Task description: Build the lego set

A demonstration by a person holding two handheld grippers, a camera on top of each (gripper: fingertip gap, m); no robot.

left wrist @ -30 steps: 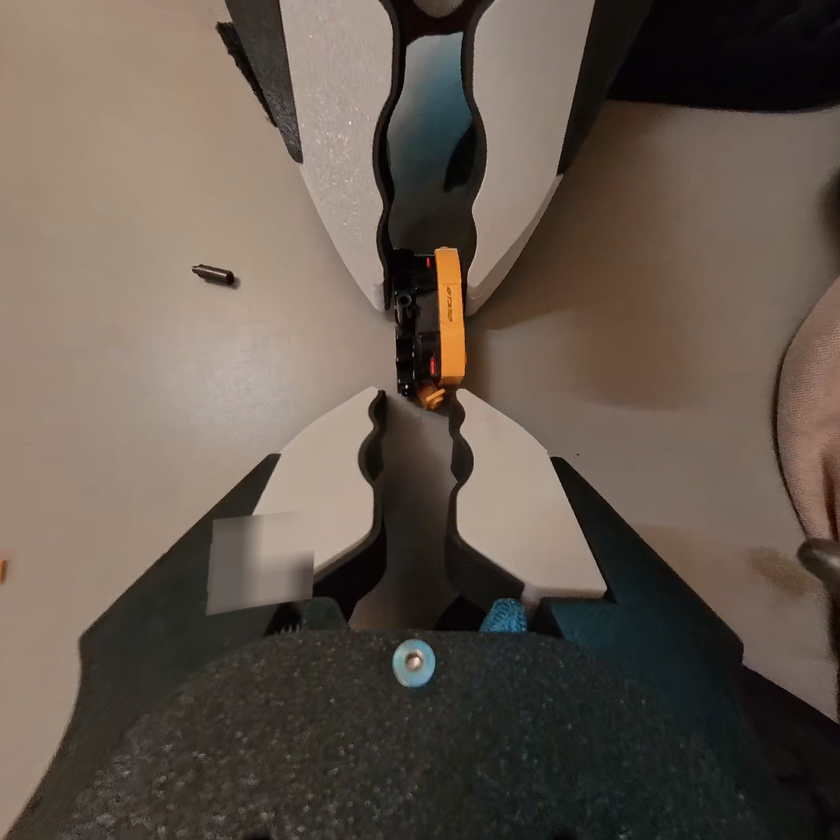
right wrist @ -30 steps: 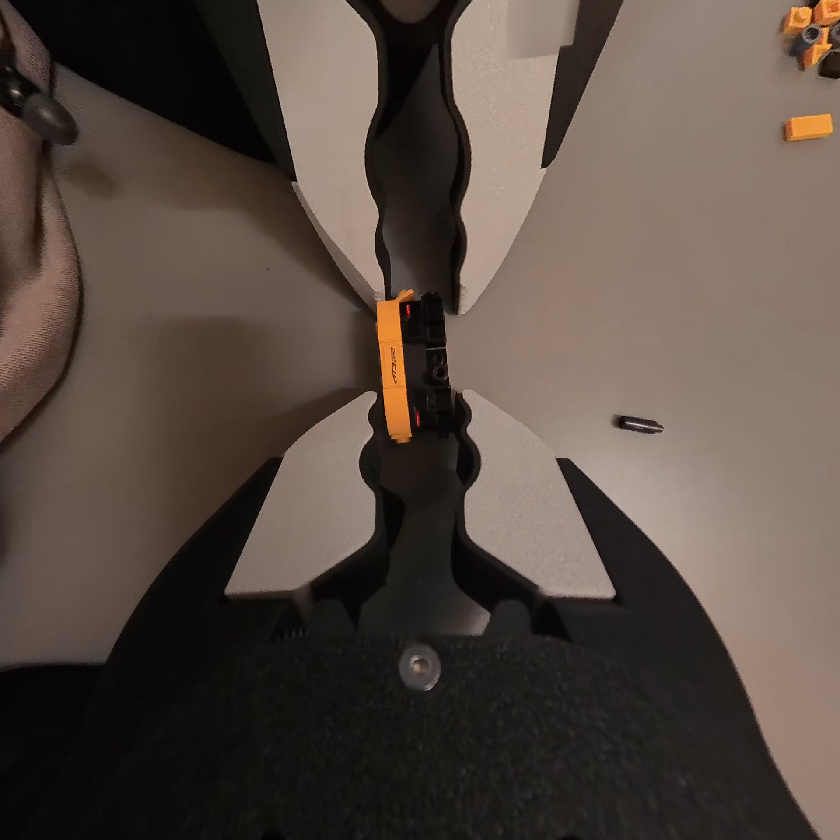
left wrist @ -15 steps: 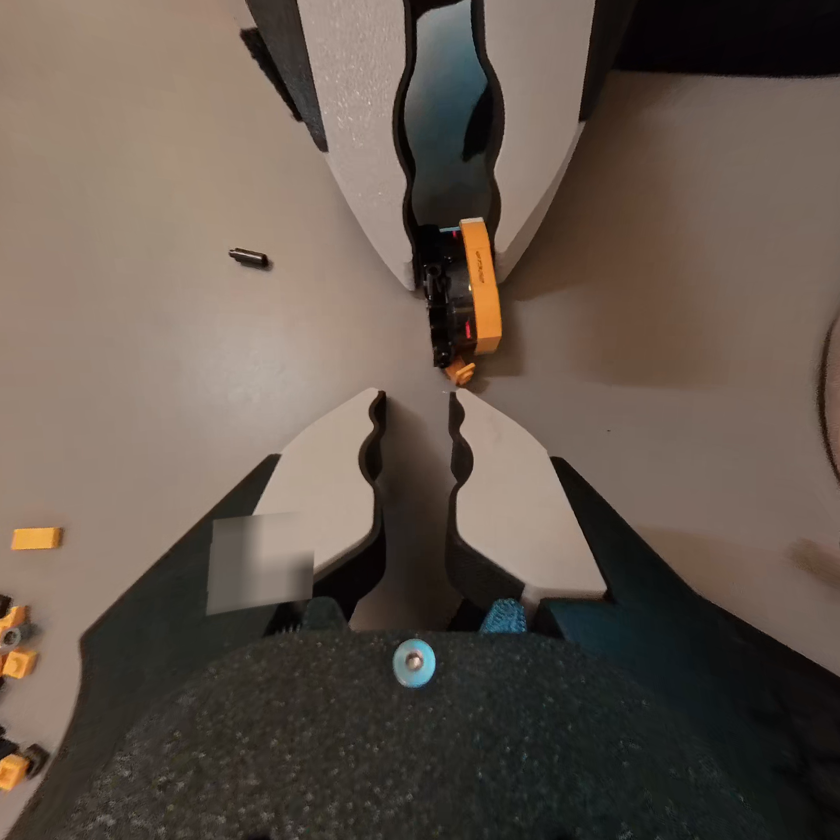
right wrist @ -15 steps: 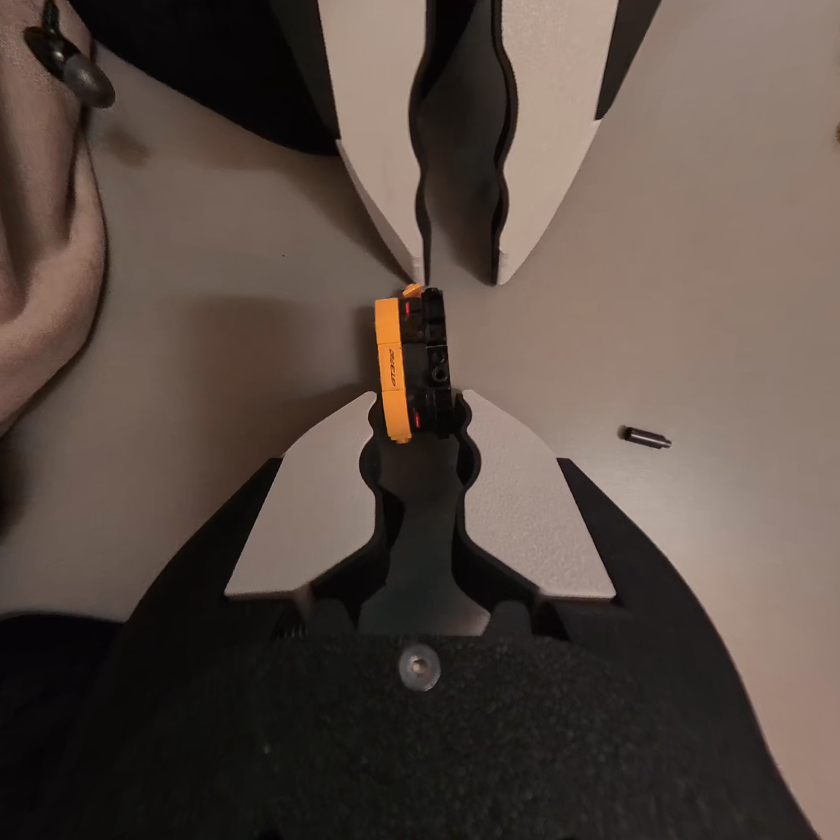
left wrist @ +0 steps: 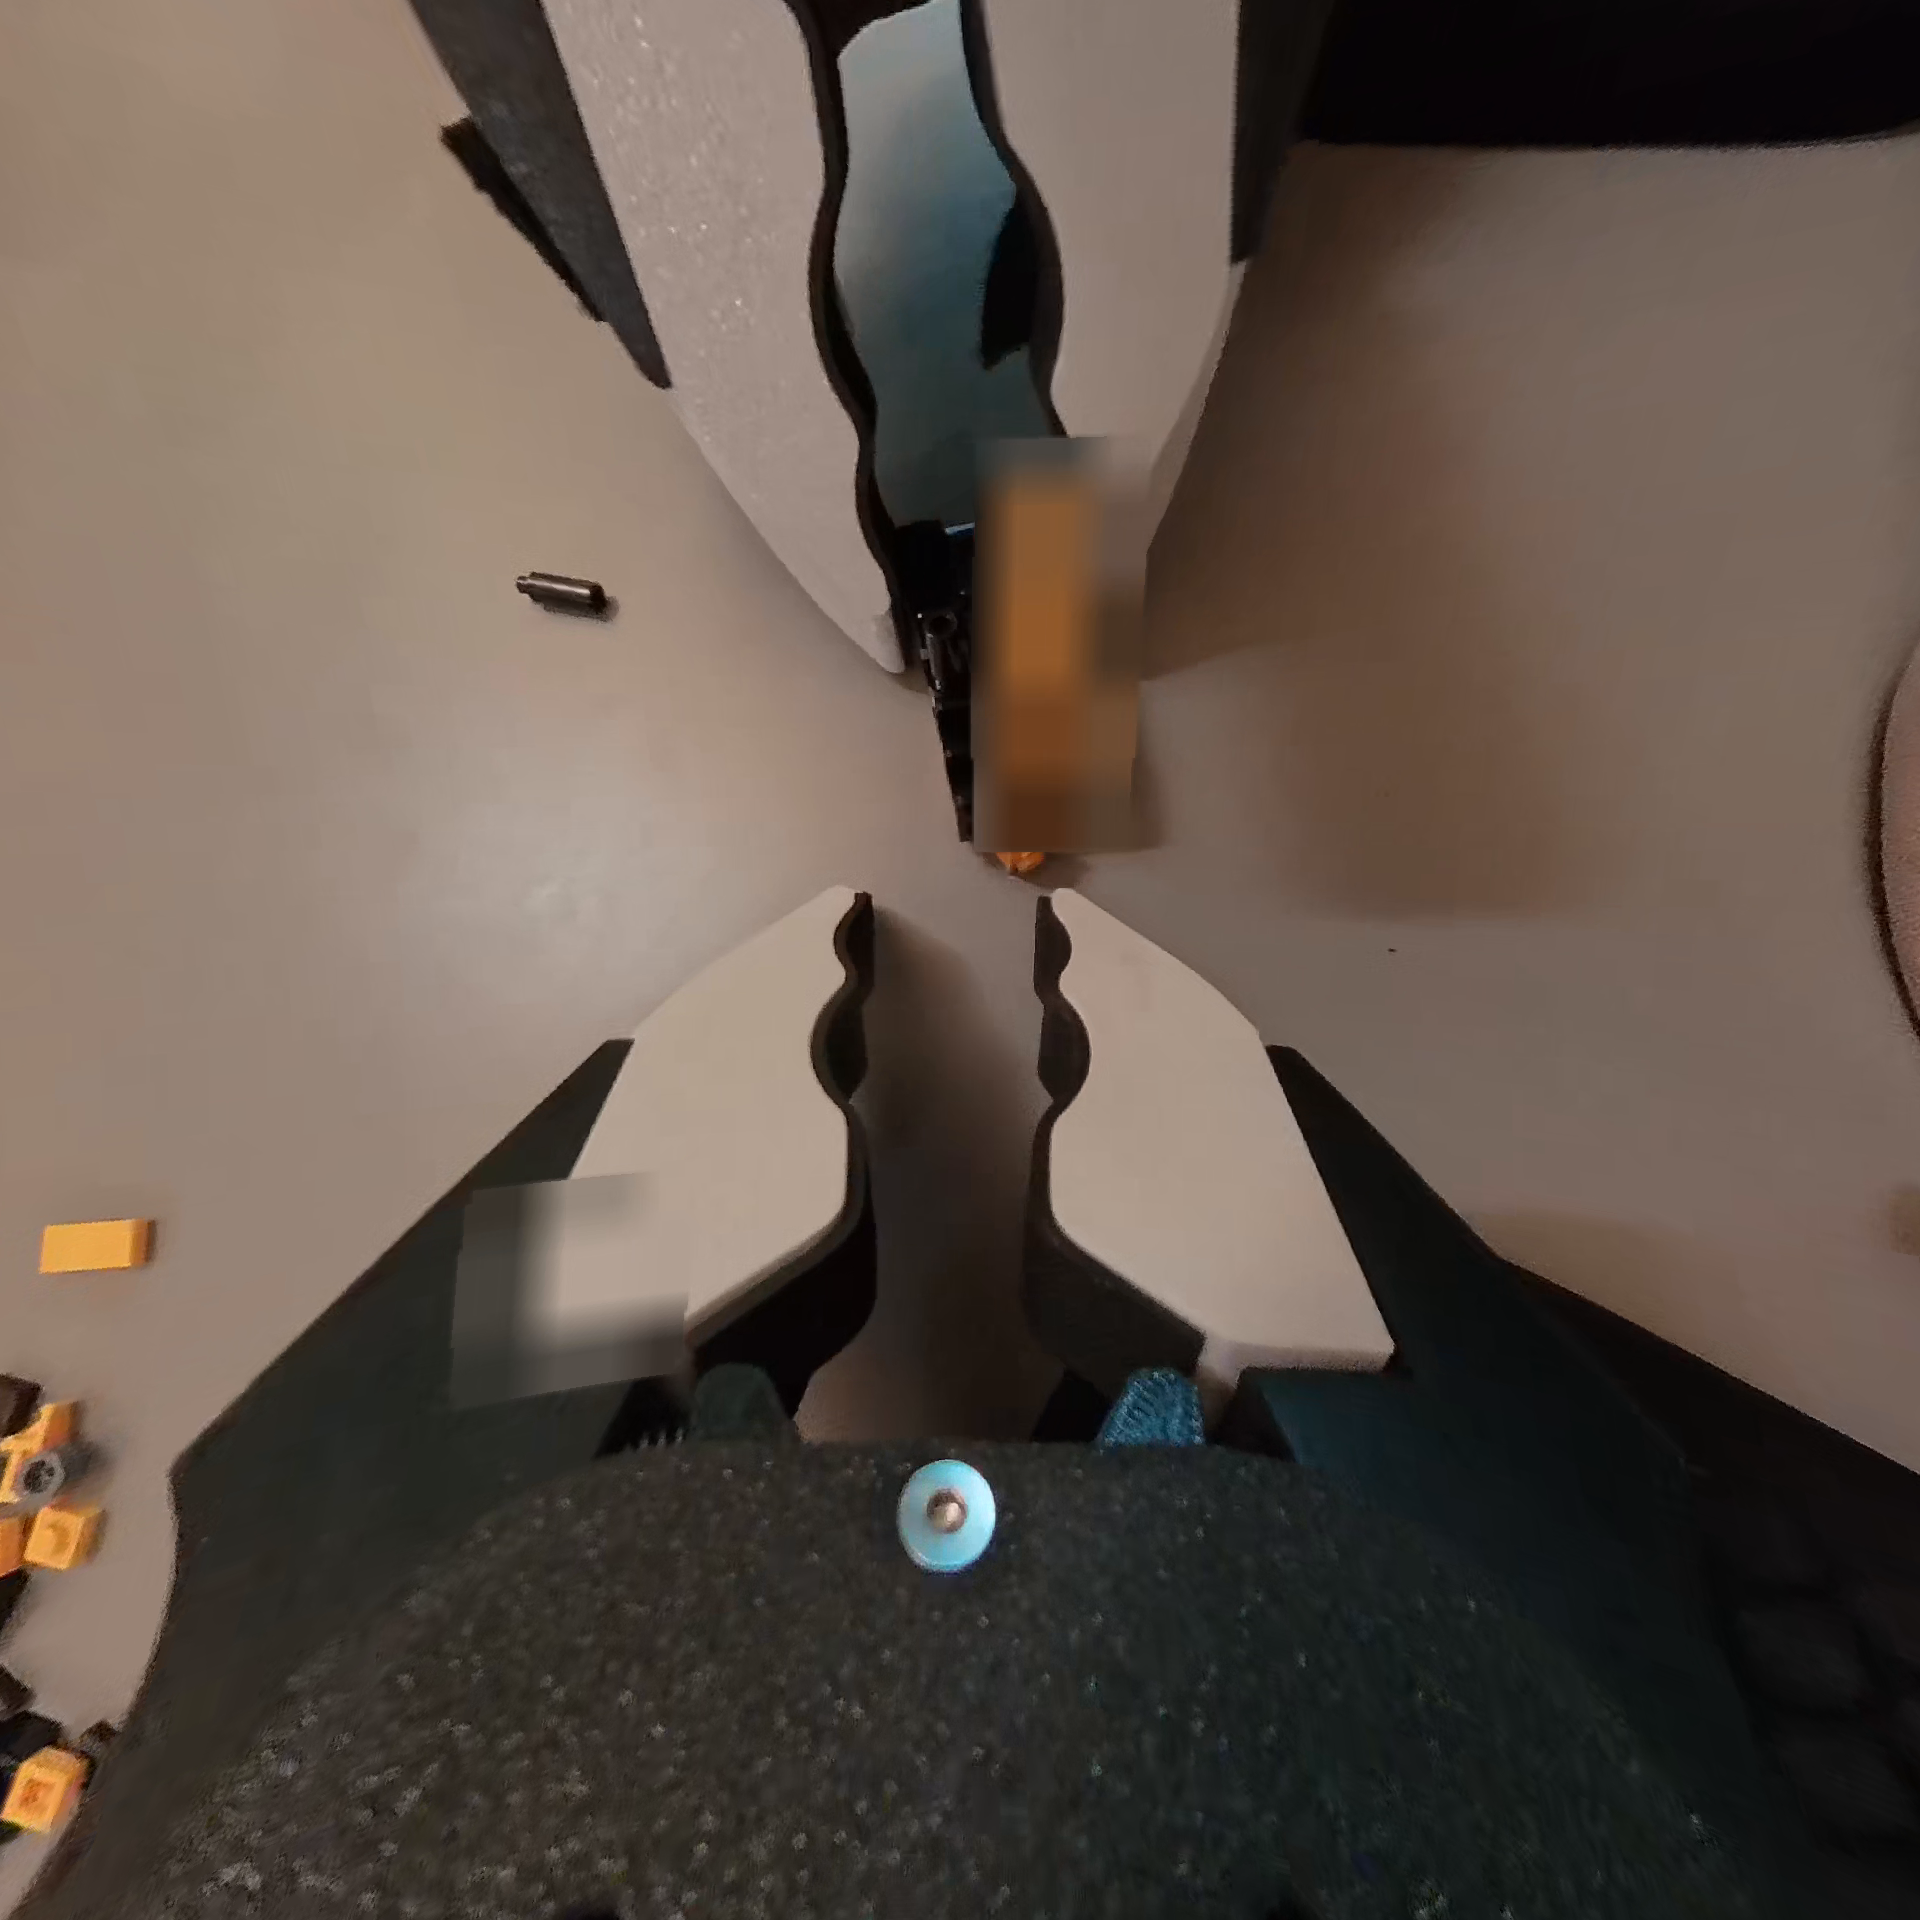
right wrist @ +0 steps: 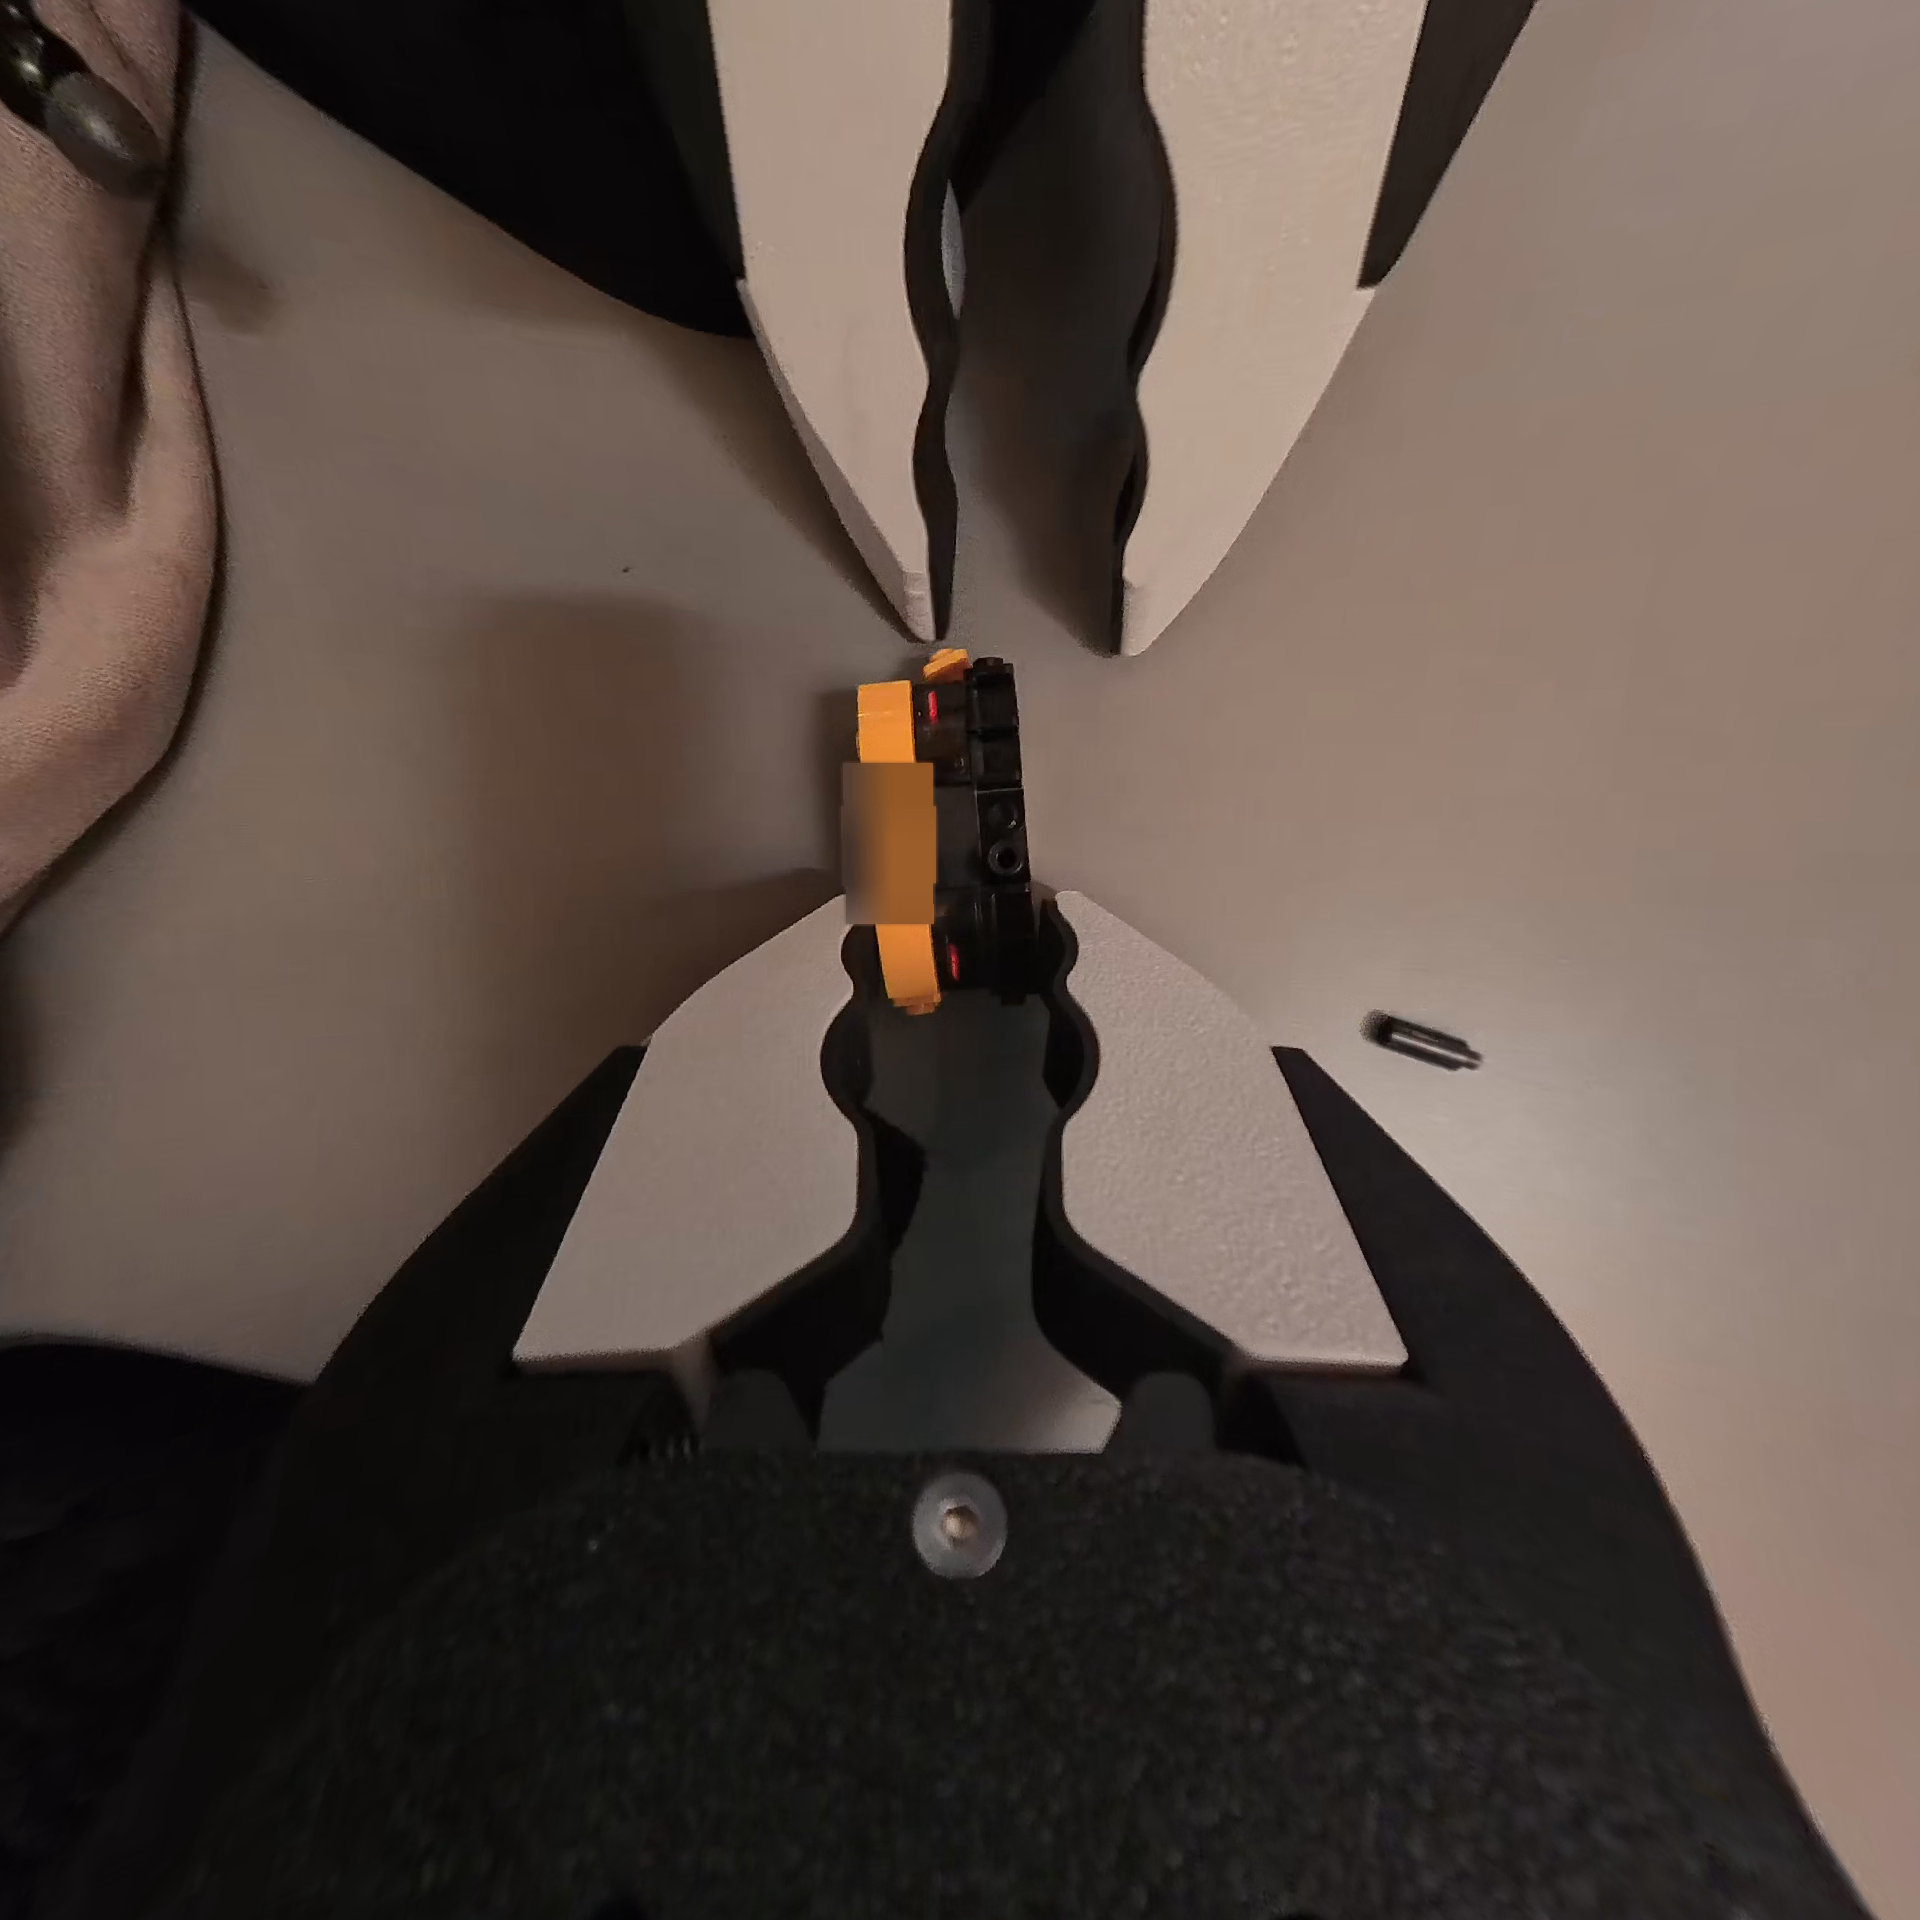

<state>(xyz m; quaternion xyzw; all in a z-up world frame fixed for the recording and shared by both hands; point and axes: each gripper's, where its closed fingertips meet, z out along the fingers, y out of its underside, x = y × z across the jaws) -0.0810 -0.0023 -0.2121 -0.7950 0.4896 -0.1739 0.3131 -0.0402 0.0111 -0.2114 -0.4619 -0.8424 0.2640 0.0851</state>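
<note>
The right tool grips the near end of a small orange-and-black lego assembly between its 2 white fingers; the piece juts forward past the fingertips, orange side to the left and black side to the right in the right wrist view. The left tool faces it from the far side with its jaws parted by a narrow gap and nothing between them. Its tips sit just beside the free end of the assembly, and I cannot tell whether they touch it. In the left wrist view the assembly hangs between the right tool's fingers above the pale bench.

A small dark pin lies alone on the bench, well apart from both tools. At the left edge of the left wrist view sit a flat orange tile and, nearer, a loose cluster of orange and black bricks. A fold of beige fabric fills the left edge of the right wrist view.
</note>
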